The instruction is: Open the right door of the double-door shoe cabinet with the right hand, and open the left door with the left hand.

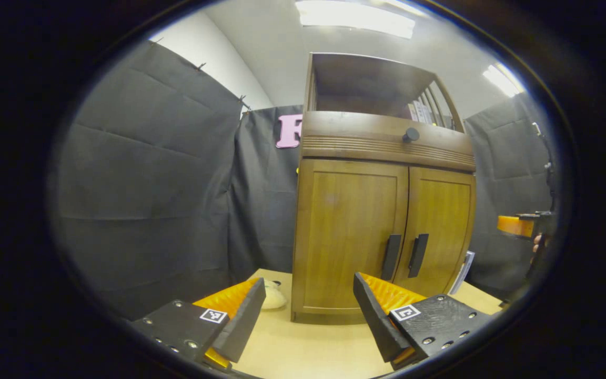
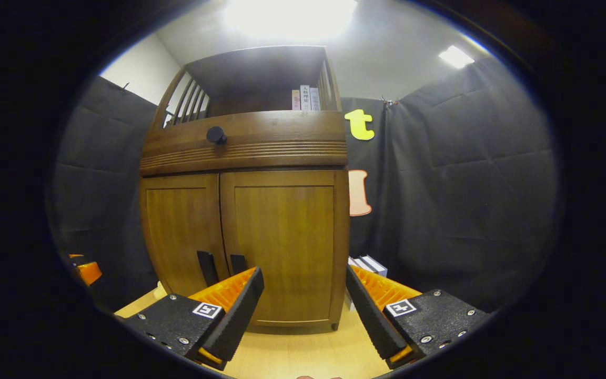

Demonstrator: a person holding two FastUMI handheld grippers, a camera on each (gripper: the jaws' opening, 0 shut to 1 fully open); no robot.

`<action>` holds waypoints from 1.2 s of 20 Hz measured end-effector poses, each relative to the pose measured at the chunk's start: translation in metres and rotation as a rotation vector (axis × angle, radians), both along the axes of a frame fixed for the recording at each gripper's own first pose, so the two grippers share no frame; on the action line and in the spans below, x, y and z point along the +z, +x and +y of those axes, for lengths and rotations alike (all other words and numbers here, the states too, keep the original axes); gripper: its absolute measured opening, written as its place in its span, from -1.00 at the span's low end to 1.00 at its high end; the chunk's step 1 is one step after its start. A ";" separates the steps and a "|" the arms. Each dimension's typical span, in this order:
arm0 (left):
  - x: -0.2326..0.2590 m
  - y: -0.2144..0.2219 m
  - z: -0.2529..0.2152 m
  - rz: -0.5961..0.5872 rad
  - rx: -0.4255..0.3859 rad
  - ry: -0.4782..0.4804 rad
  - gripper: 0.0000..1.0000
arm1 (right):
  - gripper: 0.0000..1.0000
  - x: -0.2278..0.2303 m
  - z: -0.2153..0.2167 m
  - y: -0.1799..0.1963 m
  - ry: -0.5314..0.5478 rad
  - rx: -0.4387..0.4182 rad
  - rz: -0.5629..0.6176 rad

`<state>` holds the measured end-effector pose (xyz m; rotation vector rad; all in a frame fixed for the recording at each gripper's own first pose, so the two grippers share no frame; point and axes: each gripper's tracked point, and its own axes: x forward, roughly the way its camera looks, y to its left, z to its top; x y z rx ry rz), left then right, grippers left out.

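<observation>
The double-door shoe cabinet (image 1: pixel 382 210) is seen standing upright on a light wooden table (image 1: pixel 303 347), with the left door (image 1: pixel 350 231) and the right door (image 1: pixel 440 226) both closed. Two dark vertical handles are mounted side by side at the meeting edges of the doors: the left handle (image 1: pixel 391 257) and the right handle (image 1: pixel 418 255). A drawer front with a round dark knob (image 1: pixel 411 135) is set above the doors, and an open shelf holding a few books (image 2: pixel 305 98) is found above that. The left gripper (image 1: pixel 309 305) is held in front of the left door, its fingers spread wide apart and nothing between them. The right gripper (image 2: pixel 304 300) is held likewise before the right door (image 2: pixel 282 242), fingers parted and empty. A pale rounded object (image 1: pixel 273 296) lies on the table beside the cabinet's left foot.
</observation>
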<state>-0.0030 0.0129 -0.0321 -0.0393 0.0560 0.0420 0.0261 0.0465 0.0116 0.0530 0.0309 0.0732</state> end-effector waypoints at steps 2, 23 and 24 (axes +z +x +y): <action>-0.004 0.000 0.002 0.012 0.013 -0.004 1.00 | 0.94 0.001 0.020 0.009 -0.007 0.044 0.014; -0.032 -0.025 0.061 0.099 0.184 0.027 0.92 | 0.95 -0.059 0.140 0.135 -0.059 0.212 0.183; -0.031 -0.026 0.061 0.101 0.190 0.028 1.00 | 0.93 -0.061 0.140 0.139 -0.069 0.203 0.184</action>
